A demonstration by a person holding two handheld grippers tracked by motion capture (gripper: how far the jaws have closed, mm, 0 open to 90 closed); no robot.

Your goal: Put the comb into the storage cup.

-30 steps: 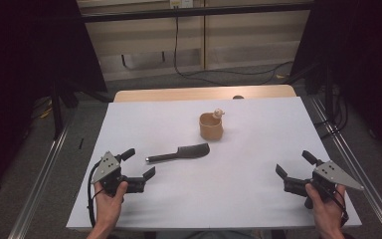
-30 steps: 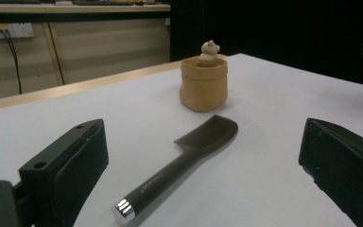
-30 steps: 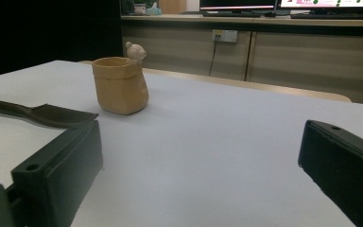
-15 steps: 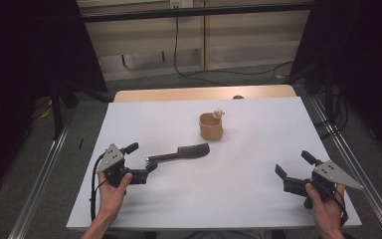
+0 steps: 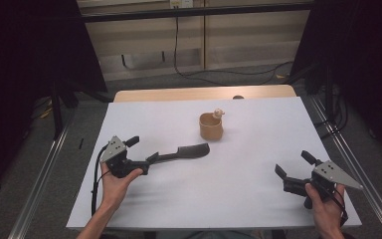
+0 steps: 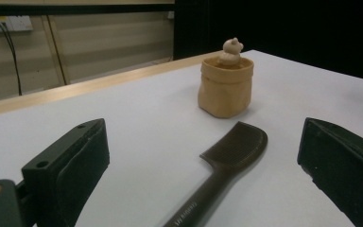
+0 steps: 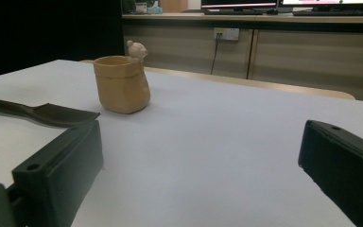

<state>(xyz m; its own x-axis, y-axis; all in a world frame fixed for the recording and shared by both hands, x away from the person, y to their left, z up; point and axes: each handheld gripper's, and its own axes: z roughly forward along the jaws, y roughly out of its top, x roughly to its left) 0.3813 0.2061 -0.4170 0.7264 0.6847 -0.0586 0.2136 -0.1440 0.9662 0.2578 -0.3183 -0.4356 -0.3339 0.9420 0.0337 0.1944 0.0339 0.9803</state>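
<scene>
with my left gripper spread wide and holding nothing, its 2 jaws stand either side of the dark comb, whose handle runs between them toward me. the comb lies flat on the white table, its toothed head pointing away from the claw, and just beyond that head sits the tan cup with a small figure on its rim. i judge this as the reach-in step, grasp not yet made. next i'd ease lower and close on the handle squarely. my right gripper is also wide open and empty, well off to the far side.
</scene>
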